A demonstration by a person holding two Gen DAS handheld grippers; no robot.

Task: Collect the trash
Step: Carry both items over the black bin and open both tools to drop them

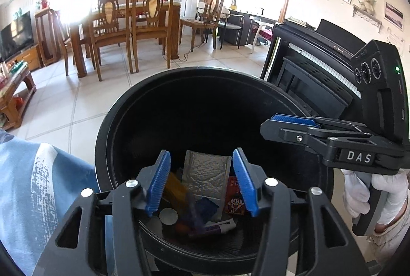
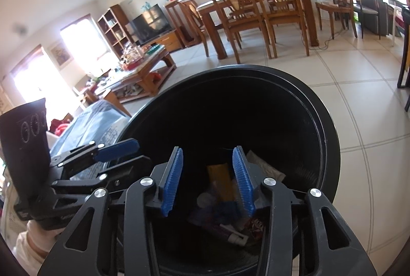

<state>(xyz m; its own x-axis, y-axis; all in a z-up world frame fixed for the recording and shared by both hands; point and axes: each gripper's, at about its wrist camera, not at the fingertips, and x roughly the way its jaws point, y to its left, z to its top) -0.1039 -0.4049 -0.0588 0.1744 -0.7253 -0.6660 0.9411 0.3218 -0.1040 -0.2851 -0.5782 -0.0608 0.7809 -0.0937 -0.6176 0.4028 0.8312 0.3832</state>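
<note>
A black round bin [image 1: 123, 106] stands on the tiled floor under both grippers. On its bottom lie a silver foil wrapper [image 1: 205, 172], an orange wrapper [image 1: 176, 187], a red snack packet [image 1: 234, 203], a white disc [image 1: 168, 216] and a purple tube [image 1: 214, 226]. My left gripper [image 1: 201, 183] hangs open over the bin's mouth, and its blue pads touch nothing. My right gripper [image 2: 208, 181] is open above the same bin [image 2: 320, 122], also with nothing between its pads. Below it I see the orange wrapper [image 2: 220, 179] and the tube [image 2: 234, 236]. Each view shows the other gripper [image 1: 267, 123] [image 2: 142, 151] at the rim.
A white-gloved hand [image 1: 384, 196] holds the right gripper's handle. A black piano [image 1: 320, 55] stands right of the bin. A blue and white cloth [image 1: 38, 186] lies against its left side. A dining table with chairs [image 1: 128, 19] and a cluttered coffee table [image 2: 148, 68] stand farther off.
</note>
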